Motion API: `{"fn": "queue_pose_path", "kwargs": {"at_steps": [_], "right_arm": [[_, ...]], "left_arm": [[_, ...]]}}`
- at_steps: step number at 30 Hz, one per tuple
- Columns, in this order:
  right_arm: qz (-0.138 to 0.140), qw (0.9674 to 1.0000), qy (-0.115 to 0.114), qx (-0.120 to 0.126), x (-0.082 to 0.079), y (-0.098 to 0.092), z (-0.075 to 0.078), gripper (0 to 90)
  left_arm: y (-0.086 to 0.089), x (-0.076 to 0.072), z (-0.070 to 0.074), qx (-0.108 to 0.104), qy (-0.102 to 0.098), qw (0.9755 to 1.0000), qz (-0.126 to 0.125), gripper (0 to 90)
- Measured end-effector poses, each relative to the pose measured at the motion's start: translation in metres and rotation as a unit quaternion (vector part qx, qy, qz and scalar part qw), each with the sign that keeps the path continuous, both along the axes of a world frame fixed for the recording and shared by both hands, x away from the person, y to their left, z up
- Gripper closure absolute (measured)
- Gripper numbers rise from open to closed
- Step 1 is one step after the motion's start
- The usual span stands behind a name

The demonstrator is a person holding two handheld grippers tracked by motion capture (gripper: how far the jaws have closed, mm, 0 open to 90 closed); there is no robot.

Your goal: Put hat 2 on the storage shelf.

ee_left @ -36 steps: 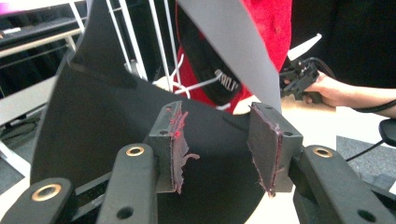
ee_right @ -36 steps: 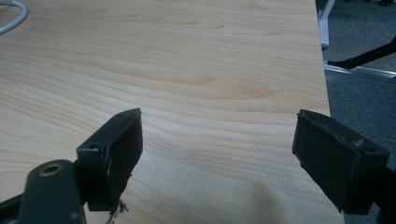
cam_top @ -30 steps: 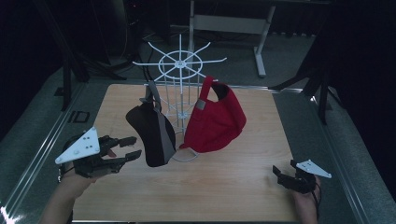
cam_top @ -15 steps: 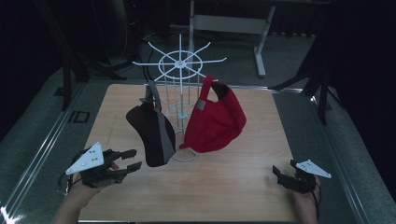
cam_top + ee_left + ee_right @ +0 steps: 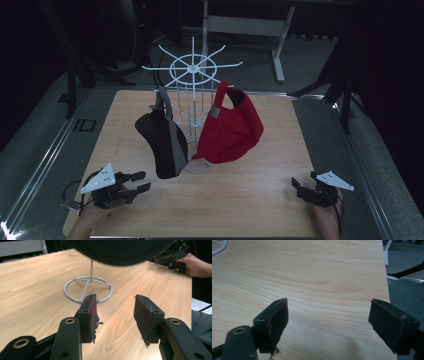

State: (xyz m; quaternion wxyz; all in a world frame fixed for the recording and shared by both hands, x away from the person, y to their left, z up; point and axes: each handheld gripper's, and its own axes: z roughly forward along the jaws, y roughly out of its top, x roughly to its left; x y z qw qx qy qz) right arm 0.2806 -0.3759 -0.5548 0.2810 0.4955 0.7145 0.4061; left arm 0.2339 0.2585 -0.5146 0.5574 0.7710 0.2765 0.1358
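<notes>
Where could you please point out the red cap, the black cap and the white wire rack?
red cap [image 5: 231, 131], high view, on its crown.
black cap [image 5: 159, 142], high view, on its dark crown.
white wire rack [image 5: 191, 65], high view, on its top hub.

From above my desk [image 5: 260, 200] is dimly lit amid dark, soft surroundings, while my tool views look brighter, their near parts blurred.

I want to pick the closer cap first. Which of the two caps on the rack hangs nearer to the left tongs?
The dark cap, hanging on the left side of the white wire rack. The red cap hangs on the other side, farther from the left tongs.
</notes>
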Motion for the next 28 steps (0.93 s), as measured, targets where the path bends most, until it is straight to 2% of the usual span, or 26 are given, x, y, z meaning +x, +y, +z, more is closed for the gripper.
{"fn": "queue_pose_path", "kwargs": {"at_steps": [2,3,10,14,20,22,28], "right_arm": [[0.0,1.0,0.0,0.0,0.0,0.0,0.0,16.0],[0.0,1.0,0.0,0.0,0.0,0.0,0.0,16.0],[0.0,1.0,0.0,-0.002,0.0,0.0,0.0,16.0],[-0.001,1.0,-0.002,-0.003,0.0,0.001,0.0,16.0],[-0.001,1.0,-0.002,-0.001,-0.001,0.0,0.0,16.1],[-0.002,1.0,-0.002,0.0,-0.001,0.0,0.0,16.1],[-0.001,1.0,-0.003,0.0,-0.001,0.0,0.0,16.1]], "left_arm": [[0.0,0.0,-0.002,0.0,0.003,1.0,0.001,53.8],[0.0,-0.001,-0.006,-0.004,0.01,0.9999,-0.002,53.8],[0.001,-0.004,-0.016,-0.012,0.016,0.9998,-0.005,53.8],[0.002,-0.006,-0.021,-0.007,0.018,0.9998,0.001,53.7],[0.007,-0.009,-0.027,0.015,0.022,0.9994,0.022,53.7],[0.008,-0.009,-0.03,0.014,0.026,0.9991,0.03,53.7],[0.01,-0.01,-0.029,0.02,0.024,0.9992,0.026,53.7]]}}
